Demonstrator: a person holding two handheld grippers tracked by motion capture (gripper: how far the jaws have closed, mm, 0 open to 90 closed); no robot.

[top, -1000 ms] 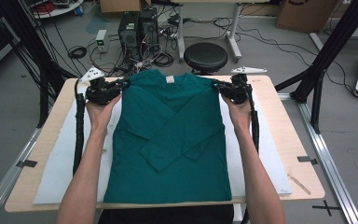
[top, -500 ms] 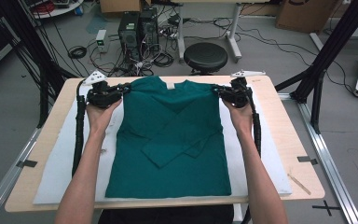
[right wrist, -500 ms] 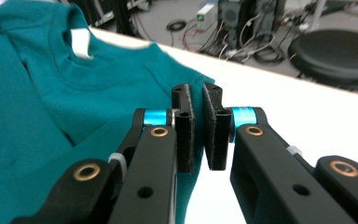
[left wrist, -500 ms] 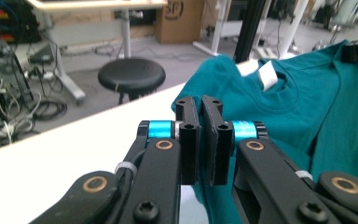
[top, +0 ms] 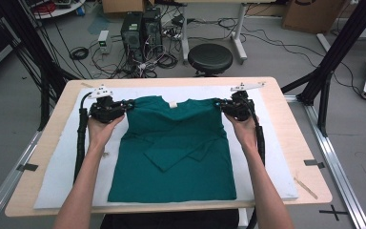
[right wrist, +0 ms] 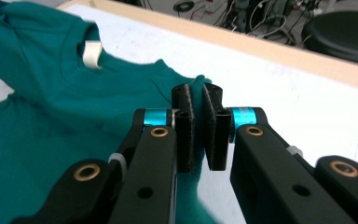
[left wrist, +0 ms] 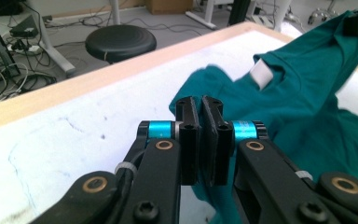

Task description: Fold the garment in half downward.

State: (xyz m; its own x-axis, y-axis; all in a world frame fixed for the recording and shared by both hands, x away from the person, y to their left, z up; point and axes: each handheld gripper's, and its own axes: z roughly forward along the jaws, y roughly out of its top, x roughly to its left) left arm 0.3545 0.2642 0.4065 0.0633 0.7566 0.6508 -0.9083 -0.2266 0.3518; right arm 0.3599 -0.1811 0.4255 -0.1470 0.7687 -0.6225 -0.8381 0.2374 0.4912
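Note:
A dark green T-shirt (top: 176,152) lies on the white mat (top: 62,167), collar away from the person, sleeves folded in over its front. Its white neck label (top: 173,104) faces up. My left gripper (top: 127,103) is shut on the shirt's left shoulder, lifted slightly off the mat. My right gripper (top: 218,104) is shut on the right shoulder. In the left gripper view the jaws pinch green cloth (left wrist: 242,88) at the tip (left wrist: 200,105). In the right gripper view green cloth (right wrist: 51,70) runs up between the closed jaws (right wrist: 196,93).
The mat covers most of a wooden table (top: 290,119). A black stool (top: 210,58) stands beyond the far edge, with computers (top: 140,28) and cables on the floor. A wooden stick (top: 306,186) lies near the table's front right corner.
Both grippers have drawn the shirt's shoulders toward the person, and the collar edge has come away from the far side. The shirt's hem has slid nearer the front edge.

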